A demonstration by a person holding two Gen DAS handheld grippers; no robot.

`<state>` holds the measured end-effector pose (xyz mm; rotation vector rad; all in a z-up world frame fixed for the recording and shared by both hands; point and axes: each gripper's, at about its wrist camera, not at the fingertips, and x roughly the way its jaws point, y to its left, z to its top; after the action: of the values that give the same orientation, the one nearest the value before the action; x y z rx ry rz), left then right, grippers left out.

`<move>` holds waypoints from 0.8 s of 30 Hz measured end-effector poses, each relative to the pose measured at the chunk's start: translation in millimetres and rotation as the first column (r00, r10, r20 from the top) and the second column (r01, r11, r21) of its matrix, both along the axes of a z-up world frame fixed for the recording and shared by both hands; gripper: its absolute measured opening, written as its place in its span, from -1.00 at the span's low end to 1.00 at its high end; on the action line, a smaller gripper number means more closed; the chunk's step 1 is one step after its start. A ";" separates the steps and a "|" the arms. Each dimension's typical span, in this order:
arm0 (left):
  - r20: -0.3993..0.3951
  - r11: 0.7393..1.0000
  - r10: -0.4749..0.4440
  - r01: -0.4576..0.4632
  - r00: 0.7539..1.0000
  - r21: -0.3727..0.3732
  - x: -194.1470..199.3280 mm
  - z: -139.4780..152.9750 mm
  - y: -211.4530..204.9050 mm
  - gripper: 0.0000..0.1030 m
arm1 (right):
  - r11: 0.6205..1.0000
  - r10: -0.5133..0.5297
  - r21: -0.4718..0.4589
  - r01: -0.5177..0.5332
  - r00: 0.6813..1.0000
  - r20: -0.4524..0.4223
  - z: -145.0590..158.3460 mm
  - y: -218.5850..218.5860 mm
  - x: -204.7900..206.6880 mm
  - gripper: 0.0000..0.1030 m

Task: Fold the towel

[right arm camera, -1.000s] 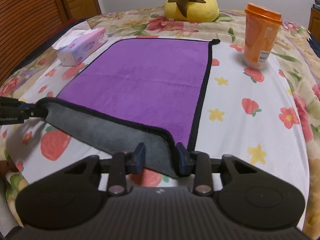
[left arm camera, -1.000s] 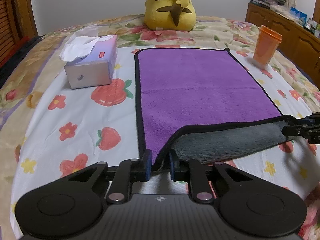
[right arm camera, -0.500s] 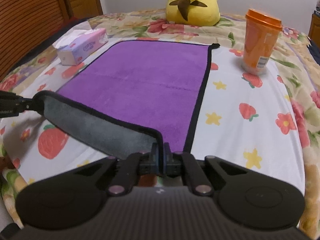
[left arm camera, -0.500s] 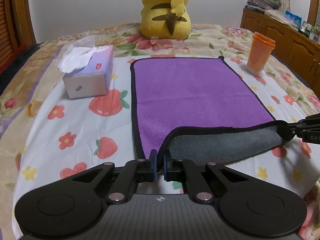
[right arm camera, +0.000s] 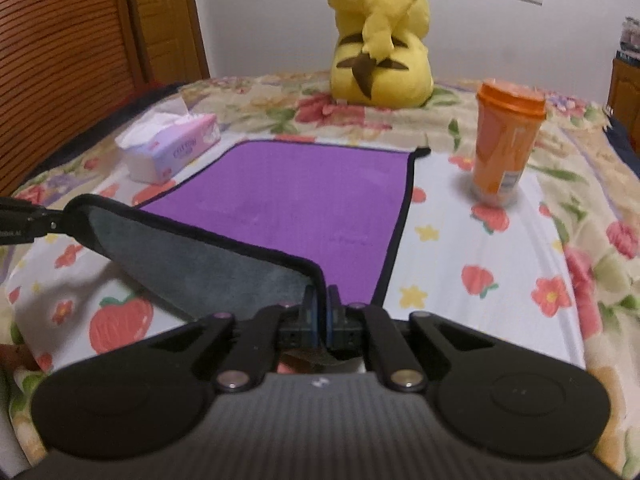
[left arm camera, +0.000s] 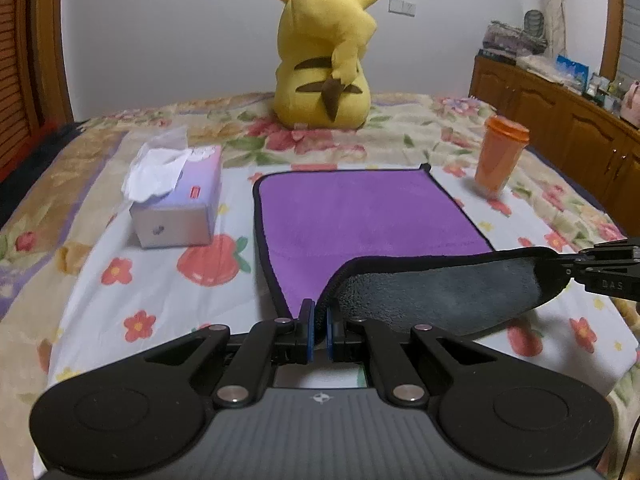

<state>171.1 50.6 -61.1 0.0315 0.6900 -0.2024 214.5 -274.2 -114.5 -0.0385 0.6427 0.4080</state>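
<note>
A purple towel (left arm camera: pixel 360 212) with black trim and a grey underside lies spread on the flowered bed sheet; it also shows in the right wrist view (right arm camera: pixel 304 200). My left gripper (left arm camera: pixel 319 328) is shut on the towel's near left corner. My right gripper (right arm camera: pixel 321 312) is shut on the near right corner. Both corners are lifted off the bed, so the near edge hangs between them with the grey underside (left arm camera: pixel 440 288) facing me. The right gripper's tip shows at the right edge of the left wrist view (left arm camera: pixel 576 262). The left gripper's tip shows at the left edge of the right wrist view (right arm camera: pixel 44 216).
A tissue box (left arm camera: pixel 176 204) stands left of the towel. An orange lidded cup (left arm camera: pixel 500 158) stands to the right of its far corner. A yellow plush toy (left arm camera: pixel 328 64) sits behind the towel. A wooden cabinet (left arm camera: pixel 560 120) runs along the right wall.
Both grippers closed on the near corners and then rose, lifting the near edge off the bed. More of the grey underside now faces me.
</note>
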 end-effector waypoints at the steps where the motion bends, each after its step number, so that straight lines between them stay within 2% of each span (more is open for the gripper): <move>1: 0.006 1.000 -0.001 0.001 1.000 -0.001 0.0 1.6 -0.5 -0.83 | 1.000 -0.002 0.001 0.002 1.000 0.005 1.1 -0.4 -0.2 -0.91; 8: 0.026 1.000 0.009 -0.009 1.000 -0.008 3.8 5.4 1.0 -0.83 | 1.000 -0.002 0.007 0.002 0.998 0.058 9.5 -2.0 1.5 -0.91; 24: 0.054 1.000 0.003 -0.003 0.999 -0.004 25.9 7.6 2.0 -0.83 | 1.000 0.015 0.005 -0.016 0.993 0.115 13.2 0.3 10.5 -0.91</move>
<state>197.0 52.5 -53.5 0.0319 0.6354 -0.1992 225.0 -273.9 -101.3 -0.0611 0.5276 0.4196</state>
